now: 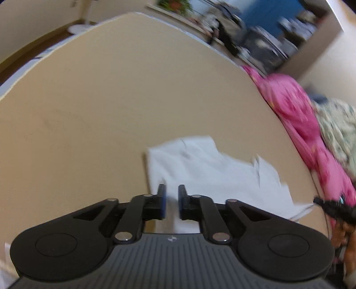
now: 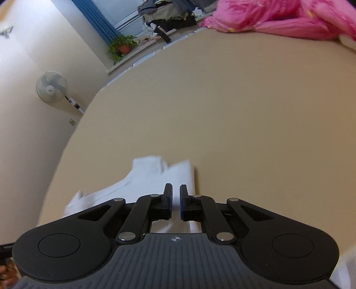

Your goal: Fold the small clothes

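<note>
A small white garment (image 1: 213, 173) lies flat and partly folded on the beige bed surface (image 1: 111, 100). My left gripper (image 1: 171, 195) hovers over its near left corner, jaws a narrow gap apart with nothing between them. In the right wrist view the same garment (image 2: 155, 180) lies under and left of my right gripper (image 2: 175, 195), whose jaws stand a narrow gap apart over the garment's right edge, gripping nothing visible. The right gripper's tip shows at the right edge of the left wrist view (image 1: 329, 206).
A pink quilt (image 1: 296, 115) and a patterned blanket (image 1: 338, 129) are heaped along the bed's right side; the quilt also shows in the right wrist view (image 2: 278, 15). A fan (image 2: 52, 86), a potted plant (image 2: 123, 46) and cluttered shelves stand beyond the bed.
</note>
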Motion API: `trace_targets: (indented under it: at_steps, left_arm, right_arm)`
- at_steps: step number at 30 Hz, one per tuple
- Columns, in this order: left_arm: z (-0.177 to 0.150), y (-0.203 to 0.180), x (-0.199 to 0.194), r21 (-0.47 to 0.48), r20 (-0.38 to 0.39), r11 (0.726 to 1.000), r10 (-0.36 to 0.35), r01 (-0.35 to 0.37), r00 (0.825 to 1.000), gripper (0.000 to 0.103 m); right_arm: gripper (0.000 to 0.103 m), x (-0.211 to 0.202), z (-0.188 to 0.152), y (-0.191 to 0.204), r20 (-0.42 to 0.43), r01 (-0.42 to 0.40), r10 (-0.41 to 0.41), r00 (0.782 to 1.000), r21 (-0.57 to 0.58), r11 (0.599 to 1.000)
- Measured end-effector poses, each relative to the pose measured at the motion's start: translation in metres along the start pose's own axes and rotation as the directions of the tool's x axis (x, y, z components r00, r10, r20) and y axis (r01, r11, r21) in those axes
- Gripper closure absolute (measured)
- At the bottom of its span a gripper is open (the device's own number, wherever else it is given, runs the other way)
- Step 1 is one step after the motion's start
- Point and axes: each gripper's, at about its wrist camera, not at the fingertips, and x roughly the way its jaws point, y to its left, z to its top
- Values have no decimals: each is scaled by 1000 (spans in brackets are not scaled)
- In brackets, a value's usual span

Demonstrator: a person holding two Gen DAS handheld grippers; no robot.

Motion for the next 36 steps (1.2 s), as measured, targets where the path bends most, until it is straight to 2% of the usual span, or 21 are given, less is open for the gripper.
trace_targets:
  at_steps: [1, 2, 4, 6, 7, 10, 14, 21, 23, 24, 25, 26, 27, 29, 30, 32, 36]
  left_arm:
    - [0, 5, -1, -13, 19, 1000, -17, 17, 1000, 68]
    - [-1, 10, -2, -20, 28, 999, -29, 29, 999, 64]
    - [-6, 15, -4, -6, -3, 1000, -14, 14, 1000, 64]
    - [-9, 17, -2, 49, -42, 999, -4, 6, 999, 61]
    - [-11, 16, 1, 86, -58, 996, 12, -7, 998, 57]
    - [-13, 11, 15, 171, -87, 982, 92, -76, 992, 56]
    - [-11, 3, 27, 184, -73, 981, 82, -67, 994, 56]
    - [-7, -17, 59, 242, -59, 966, 112, -94, 992, 55]
    - [-4, -20, 64, 241, -47, 966, 108, -94, 993, 61]
    - [-2, -20, 64, 234, -47, 969, 93, -80, 995, 84]
    - [1, -20, 63, 232, -48, 971, 75, -62, 996, 99]
    - [3, -21, 60, 239, -21, 969, 62, -55, 998, 99]
    - [7, -24, 51, 247, 41, 967, 55, -63, 998, 99]
    - [17, -22, 36, 191, 145, 981, 12, -40, 989, 100]
    - [21, -20, 34, 155, 184, 986, 24, -53, 983, 100]
    - [25, -18, 45, 135, 183, 984, 88, -114, 979, 100]
    - [30, -18, 75, 132, 123, 973, 175, -191, 977, 100]
  right_arm:
    - [96, 6, -2, 1, 35, 35, -34, 999, -21, 999]
    - [93, 9, -1, 1, 66, 67, -66, 996, -22, 997]
    - [86, 12, -5, -12, 88, 31, -35, 995, 49, 998]
    - [86, 20, -10, -19, 1, 0, 0, 1000, 65, 998]
    - [85, 21, -12, -17, -11, -11, 11, 1000, 18, 1000]
    - [69, 30, -17, -7, -51, -14, 9, 999, -93, 996]
    - [68, 49, -20, 4, -85, -6, -11, 996, -192, 981]
    - [68, 76, -25, 20, -125, 0, -33, 992, -257, 966]
    - [68, 74, -25, 23, -116, 4, -37, 993, -276, 961]
    - [75, 75, -25, 24, -107, 9, -41, 993, -284, 959]
    - [100, 74, -24, 25, -98, 7, -37, 994, -287, 958]
    - [100, 73, -23, 27, -86, -2, -24, 996, -290, 957]
    - [100, 69, -19, 29, -55, -13, -3, 998, -284, 959]
    - [100, 52, -9, 32, 49, -52, 66, 997, -254, 966]
    - [100, 45, -4, 33, 98, -73, 98, 990, -239, 968]
    - [100, 45, 3, 35, 169, -20, 61, 984, -235, 972]
    - [100, 77, 13, 30, 115, 32, -8, 993, -213, 977]
